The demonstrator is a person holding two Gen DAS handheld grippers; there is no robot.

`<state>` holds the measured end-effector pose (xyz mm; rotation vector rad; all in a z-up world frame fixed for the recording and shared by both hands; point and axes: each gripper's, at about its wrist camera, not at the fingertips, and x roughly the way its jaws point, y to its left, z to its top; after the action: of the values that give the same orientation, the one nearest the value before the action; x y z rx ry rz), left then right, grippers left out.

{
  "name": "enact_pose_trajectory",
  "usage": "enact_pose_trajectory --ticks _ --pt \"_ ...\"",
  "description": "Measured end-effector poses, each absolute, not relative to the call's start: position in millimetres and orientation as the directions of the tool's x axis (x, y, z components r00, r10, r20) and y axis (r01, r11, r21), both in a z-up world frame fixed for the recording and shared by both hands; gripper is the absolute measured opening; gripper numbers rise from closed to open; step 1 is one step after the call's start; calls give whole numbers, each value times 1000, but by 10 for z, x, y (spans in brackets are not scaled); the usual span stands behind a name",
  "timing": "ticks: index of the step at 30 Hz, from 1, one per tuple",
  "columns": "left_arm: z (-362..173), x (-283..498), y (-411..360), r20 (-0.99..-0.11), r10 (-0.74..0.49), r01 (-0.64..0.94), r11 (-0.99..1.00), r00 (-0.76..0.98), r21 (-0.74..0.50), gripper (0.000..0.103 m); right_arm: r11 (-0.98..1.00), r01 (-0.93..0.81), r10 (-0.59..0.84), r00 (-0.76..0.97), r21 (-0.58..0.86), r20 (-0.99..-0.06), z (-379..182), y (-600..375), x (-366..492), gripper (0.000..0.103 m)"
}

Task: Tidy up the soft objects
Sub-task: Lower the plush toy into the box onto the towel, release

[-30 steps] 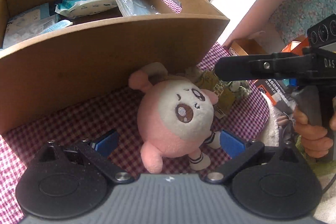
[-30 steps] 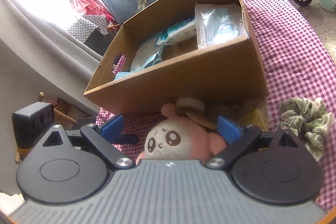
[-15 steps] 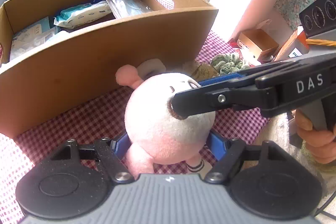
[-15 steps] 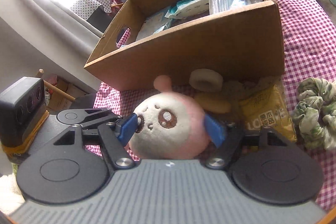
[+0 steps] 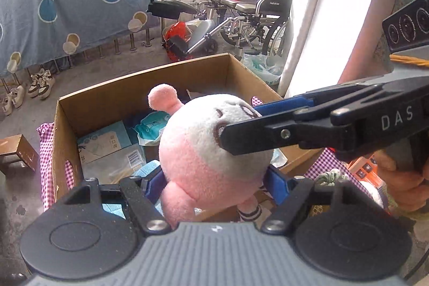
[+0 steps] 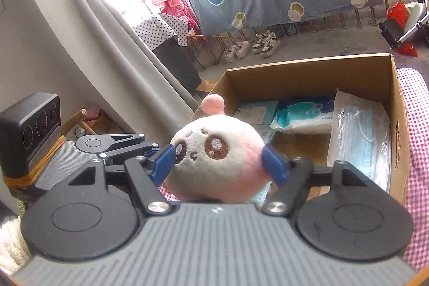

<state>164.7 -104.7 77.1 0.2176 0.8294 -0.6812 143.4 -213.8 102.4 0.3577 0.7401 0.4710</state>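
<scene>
A round pink and white plush toy (image 5: 206, 152) is held in the air above the near edge of an open cardboard box (image 5: 112, 98). My left gripper (image 5: 214, 181) is shut on its lower body. My right gripper (image 6: 219, 162) is shut on its head, blue pads pressing both cheeks; it also shows in the left wrist view (image 5: 257, 125), coming in from the right. The plush (image 6: 214, 160) faces the right wrist camera, with the box (image 6: 308, 71) behind it.
The box holds tissue packs (image 6: 303, 117), a bag of face masks (image 6: 359, 138) and flat packets (image 5: 107, 149). It sits on a red checked cloth (image 6: 418, 152). A green scrunchie (image 5: 329, 176) lies at the right. A wheelchair (image 5: 252, 18) and shoes stand beyond.
Both grippers closed on the plush toy and lifted it from the checked cloth in front of the box up to above the box's near edge.
</scene>
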Motion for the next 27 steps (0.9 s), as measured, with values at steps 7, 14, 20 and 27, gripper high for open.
enact_pose_trajectory --ticks 7,14,20,27 --pt "344 2560 -1363 -812 -346 580 815 470 -11 77 851 -215 510 554 479 -658 620 -2274 2606 73" --pt "-154 3097 -1488 -882 -226 541 840 413 38 78 865 -186 495 459 466 -737 39 -2188 3190 72" --pt "-257 3081 -1426 -891 -203 549 833 407 61 78 869 -214 493 428 445 -757 -92 -2005 3192 73" --pt "-233 3091 -1380 -910 -208 550 835 358 25 80 873 -191 486 396 448 -779 -60 -1955 3197 73"
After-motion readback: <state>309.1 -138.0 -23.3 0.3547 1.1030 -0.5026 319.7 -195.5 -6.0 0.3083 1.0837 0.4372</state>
